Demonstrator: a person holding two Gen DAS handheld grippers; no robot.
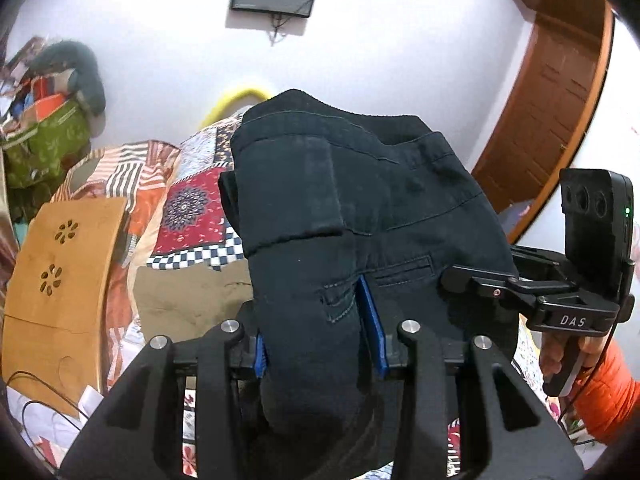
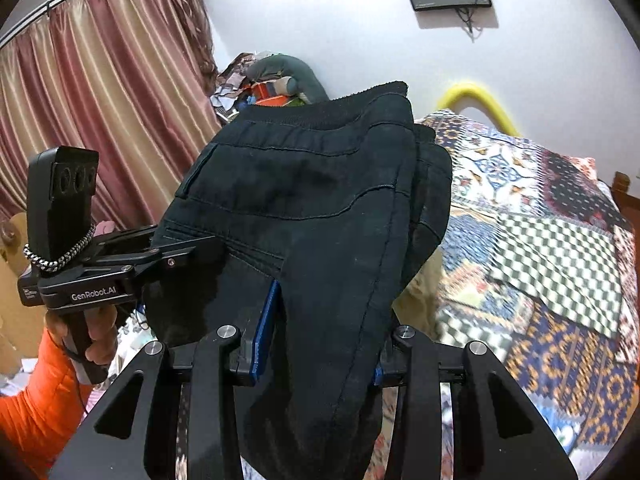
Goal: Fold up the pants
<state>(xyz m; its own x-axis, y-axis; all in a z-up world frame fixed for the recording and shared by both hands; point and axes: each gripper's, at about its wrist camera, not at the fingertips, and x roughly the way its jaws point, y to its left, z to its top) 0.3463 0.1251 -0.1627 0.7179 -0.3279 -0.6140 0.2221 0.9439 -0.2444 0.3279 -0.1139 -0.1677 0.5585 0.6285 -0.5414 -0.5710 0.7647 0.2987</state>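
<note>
Pants point(image 1: 352, 200) folded, lifted above bed; left gripper point(image 1: 318, 332) and right gripper point(image 2: 316, 328) each clamped on fabric.

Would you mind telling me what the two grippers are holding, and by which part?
Both hold the dark navy folded pants: the left gripper and right gripper each pinch a bunched lower edge between blue pads, near the pockets.

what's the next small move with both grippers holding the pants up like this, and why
Probably lower both grippers together toward the patchwork bedspread and lay the bundle flat. The dark pants are already doubled over, bunched between the pads of the left gripper and the right gripper, and hang above the bed, so smoothing or another fold likely needs them set down first.
</note>
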